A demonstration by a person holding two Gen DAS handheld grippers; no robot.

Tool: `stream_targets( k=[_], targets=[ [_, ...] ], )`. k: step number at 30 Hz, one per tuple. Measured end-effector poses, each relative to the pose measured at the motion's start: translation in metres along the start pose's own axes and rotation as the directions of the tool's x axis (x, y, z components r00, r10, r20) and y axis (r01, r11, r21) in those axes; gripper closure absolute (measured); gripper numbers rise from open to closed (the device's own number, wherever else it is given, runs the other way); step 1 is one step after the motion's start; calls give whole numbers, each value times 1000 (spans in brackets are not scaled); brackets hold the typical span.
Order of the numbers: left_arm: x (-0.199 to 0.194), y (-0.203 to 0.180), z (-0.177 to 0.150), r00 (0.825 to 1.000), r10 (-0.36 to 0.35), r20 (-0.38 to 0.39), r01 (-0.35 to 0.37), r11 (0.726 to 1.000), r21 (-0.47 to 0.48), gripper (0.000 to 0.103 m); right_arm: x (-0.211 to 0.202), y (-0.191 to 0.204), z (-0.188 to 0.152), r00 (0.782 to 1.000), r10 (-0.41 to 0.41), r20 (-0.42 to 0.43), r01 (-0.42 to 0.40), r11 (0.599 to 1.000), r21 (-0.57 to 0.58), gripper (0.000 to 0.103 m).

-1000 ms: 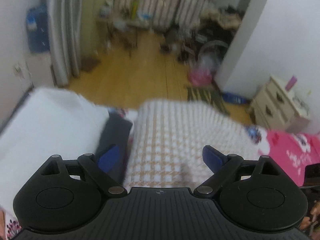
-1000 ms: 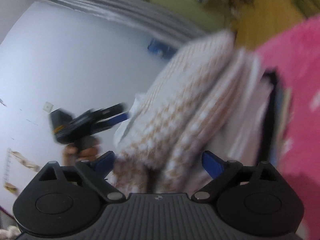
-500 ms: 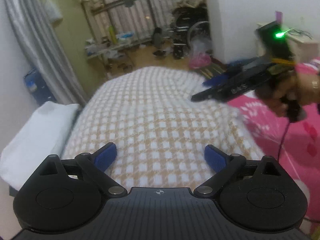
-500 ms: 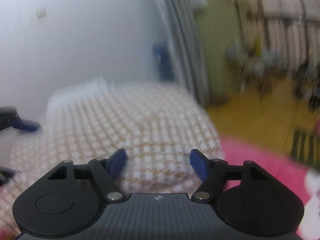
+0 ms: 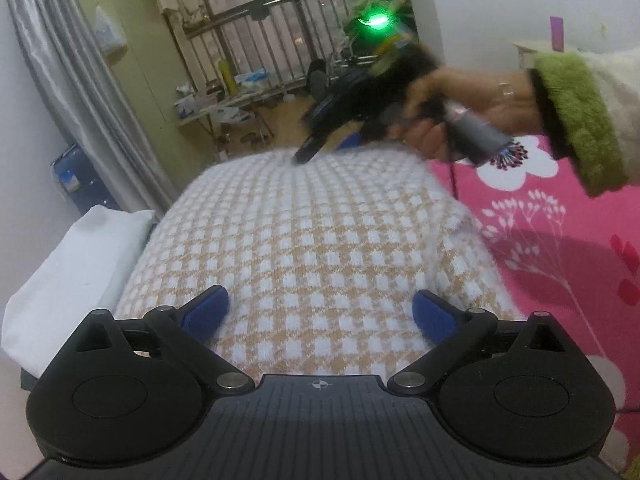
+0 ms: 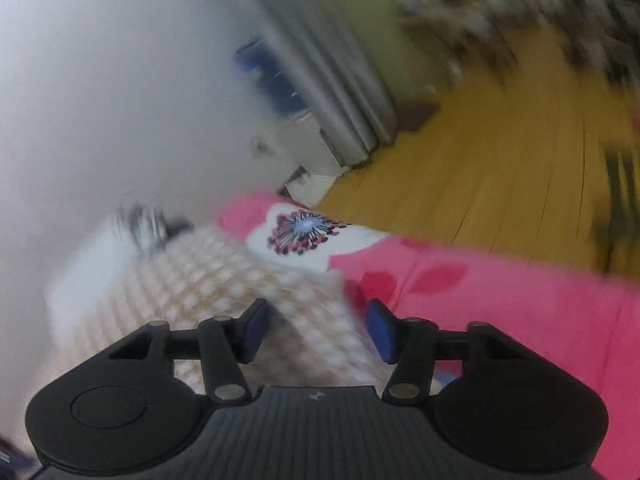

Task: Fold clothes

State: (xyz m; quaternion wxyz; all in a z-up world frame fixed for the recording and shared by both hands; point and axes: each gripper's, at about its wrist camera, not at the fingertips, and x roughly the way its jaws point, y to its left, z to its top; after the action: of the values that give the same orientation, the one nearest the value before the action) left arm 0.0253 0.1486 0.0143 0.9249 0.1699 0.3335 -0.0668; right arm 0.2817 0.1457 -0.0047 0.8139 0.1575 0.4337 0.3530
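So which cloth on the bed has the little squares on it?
The checked sweater, tan and white, under the left gripper. The pink sheet has flowers; the white cloth is plain.

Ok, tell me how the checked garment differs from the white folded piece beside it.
The checked garment has a tan-and-white check; the white folded piece is plain. The checked garment is bulkier and mounded, filling the middle of the left wrist view; the white piece lies flatter, at its left edge. The right tool reaches the checked garment's far edge; nothing touches the white piece. Both are soft fabric.
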Motion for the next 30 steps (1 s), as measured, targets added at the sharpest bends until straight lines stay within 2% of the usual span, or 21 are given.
stream_targets(
  k=[3,5,6,7,9,11,14,16,18,21,23,25,27,30],
  targets=[
    [-13,-7,3,999,32,38,-34,999,41,7,-70,-1,-15,992,91,88,-81,990,-112,47],
    [-24,-19,7,991,69,113,-81,991,105,7,-105,10,-23,982,167,92,-141,961,-237,47],
    [-25,-26,8,990,59,130,-74,991,108,6,-120,18,-35,978,195,79,-161,936,-313,47],
    [-27,-33,10,988,50,146,-66,992,112,6,-113,32,-39,980,192,54,-159,917,-367,47],
    [-10,-47,11,994,65,86,-75,990,118,8,-93,44,-65,998,61,-32,-69,878,-474,48],
    [0,-59,11,996,83,43,-87,990,107,9,-74,50,-90,992,-107,-71,49,828,-558,46],
    [-17,-64,14,995,85,42,-87,995,43,13,-95,50,-90,978,-184,-100,108,853,-510,46],
    [-43,-63,14,994,72,77,-69,997,-39,8,-128,58,-84,966,-243,-86,160,829,-535,46],
    [-69,-63,14,993,57,102,-45,992,-116,7,-166,68,-87,952,-294,-86,195,799,-568,39],
    [-104,-68,15,991,36,125,-8,977,-215,6,-227,87,-112,938,-333,-94,219,782,-583,25],
    [-125,-71,19,988,-16,151,60,955,-289,5,-260,99,-132,946,-310,-97,195,781,-593,16],
    [-145,-73,24,980,-60,188,127,921,-368,3,-279,118,-152,952,-301,-56,205,764,-611,8],
    [-162,-77,27,975,-54,216,146,889,-435,1,-295,136,-166,956,-292,-27,215,762,-611,4],
    [-182,-85,31,977,11,211,96,865,-492,0,-315,158,-180,961,-277,-3,221,774,-594,1]
  ],
)
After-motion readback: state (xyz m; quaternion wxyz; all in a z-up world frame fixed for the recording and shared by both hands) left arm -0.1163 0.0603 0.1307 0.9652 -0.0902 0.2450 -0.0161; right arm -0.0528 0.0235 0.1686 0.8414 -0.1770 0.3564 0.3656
